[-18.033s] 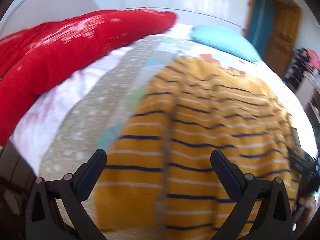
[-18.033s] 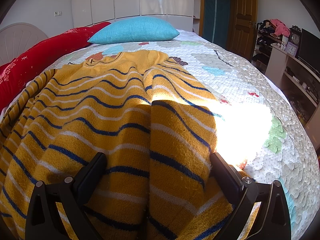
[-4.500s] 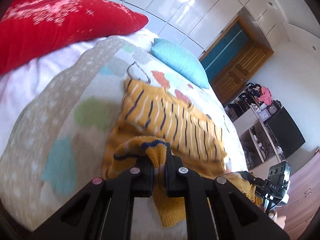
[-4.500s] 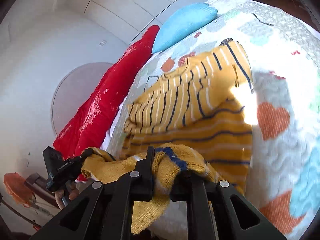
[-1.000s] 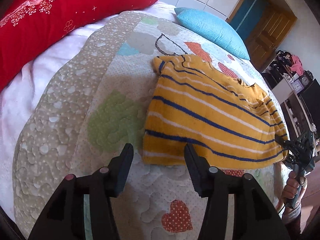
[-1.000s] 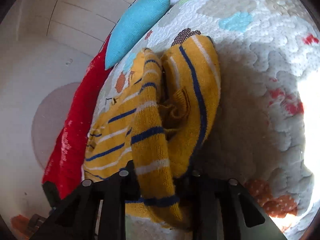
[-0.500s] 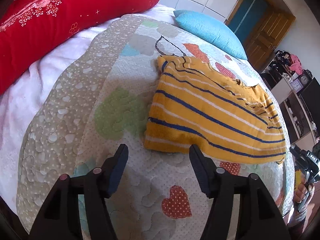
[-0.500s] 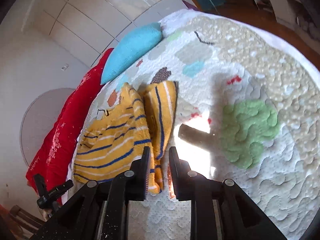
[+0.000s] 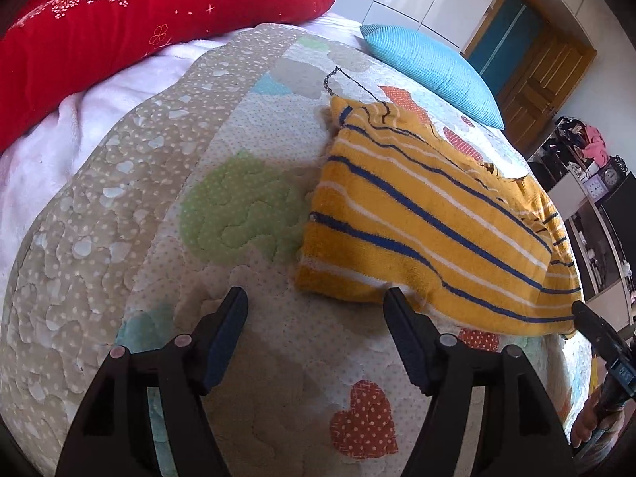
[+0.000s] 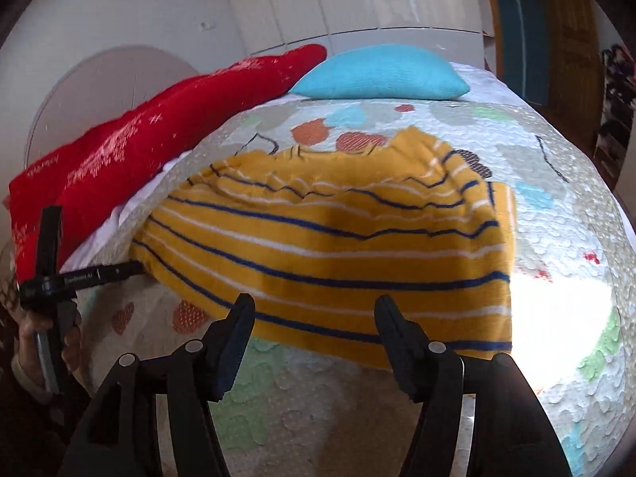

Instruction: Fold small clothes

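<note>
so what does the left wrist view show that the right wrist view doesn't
Left wrist view only: a shelf with two small clocks and a pink garment.

Right wrist view only: the pale arched headboard and a bright sun patch on the quilt.

Both: the folded yellow knit sweater with blue and white stripes, the red flowered bolster, the turquoise pillow, and open, empty jaws on each gripper.

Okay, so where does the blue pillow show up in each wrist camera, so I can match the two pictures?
Left wrist: the blue pillow lies upper right of centre, beyond the striped yellow sweater.
Right wrist: the blue pillow sits top centre, again behind the sweater.
Shared landmark: the red blanket, left of the pillow in both views.
</note>
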Motion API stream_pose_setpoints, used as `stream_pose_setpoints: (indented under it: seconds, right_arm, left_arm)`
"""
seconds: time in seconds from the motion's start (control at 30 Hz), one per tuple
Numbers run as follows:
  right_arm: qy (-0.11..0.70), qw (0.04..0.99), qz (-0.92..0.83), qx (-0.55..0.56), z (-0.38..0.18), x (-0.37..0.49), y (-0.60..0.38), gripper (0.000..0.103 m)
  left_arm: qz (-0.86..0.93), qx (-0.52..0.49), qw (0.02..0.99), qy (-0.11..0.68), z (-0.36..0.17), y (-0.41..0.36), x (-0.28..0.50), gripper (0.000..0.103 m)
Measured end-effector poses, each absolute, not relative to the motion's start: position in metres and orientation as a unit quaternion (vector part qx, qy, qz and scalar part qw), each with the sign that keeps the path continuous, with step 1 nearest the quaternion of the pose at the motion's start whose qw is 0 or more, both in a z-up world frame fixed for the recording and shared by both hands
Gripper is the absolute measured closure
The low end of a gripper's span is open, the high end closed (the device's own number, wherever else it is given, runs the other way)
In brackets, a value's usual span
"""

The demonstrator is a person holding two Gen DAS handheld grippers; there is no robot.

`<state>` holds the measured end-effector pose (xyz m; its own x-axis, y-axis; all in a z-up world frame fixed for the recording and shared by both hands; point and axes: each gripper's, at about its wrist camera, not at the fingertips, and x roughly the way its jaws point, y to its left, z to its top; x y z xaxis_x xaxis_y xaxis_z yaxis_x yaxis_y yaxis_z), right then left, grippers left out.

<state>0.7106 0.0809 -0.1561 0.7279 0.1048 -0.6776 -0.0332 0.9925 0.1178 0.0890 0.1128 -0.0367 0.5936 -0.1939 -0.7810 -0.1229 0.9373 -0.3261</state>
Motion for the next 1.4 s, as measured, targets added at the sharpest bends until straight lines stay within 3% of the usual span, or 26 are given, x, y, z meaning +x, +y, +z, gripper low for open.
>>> stream_pose_setpoints:
  seconds: [0.17,0.3,0.63,0.73,0.8,0.83,0.97,1.23,1.4]
  right_arm:
    - [0.398,0.914,0.060,-0.045,-0.179,0.728,0.139,0.035]
    - [0.402,0.905,0.085,-0.110,-0.191,0.743,0.189,0.035]
    - [0.344,0.869,0.018,-0.356,-0.227,0.795,0.325,0.037]
    - [0.341,0.858,-0.004,-0.385,-0.232,0.822,0.350,0.047]
    - [0.349,0.851,-0.008,-0.392,-0.237,0.838,0.362,0.077]
    - [0.355,0.848,-0.011,-0.393,-0.239,0.843,0.365,0.080]
    - [0.363,0.867,0.006,-0.341,-0.217,0.848,0.358,0.091]
    - [0.295,0.954,-0.047,-0.016,-0.082,0.784,0.167,0.097]
    - [0.307,0.936,-0.153,0.079,-0.108,0.710,0.050,0.097]
  left_arm:
    - [-0.018,-0.241,0.865,0.440,-0.033,0.134,0.059,0.033]
    - [-0.024,-0.280,0.863,0.421,-0.018,0.148,0.021,0.023]
    - [0.001,-0.362,0.850,0.381,-0.027,0.211,-0.037,0.023]
    - [0.002,-0.371,0.850,0.374,-0.028,0.217,-0.043,0.023]
    - [0.007,-0.367,0.852,0.372,-0.026,0.217,-0.047,0.023]
    - [0.008,-0.367,0.853,0.372,-0.026,0.217,-0.048,0.023]
    - [0.009,-0.363,0.851,0.379,-0.020,0.213,-0.049,0.023]
    - [-0.017,-0.339,0.859,0.384,0.001,0.180,-0.029,0.022]
    - [-0.049,-0.301,0.861,0.407,0.005,0.135,-0.005,0.022]
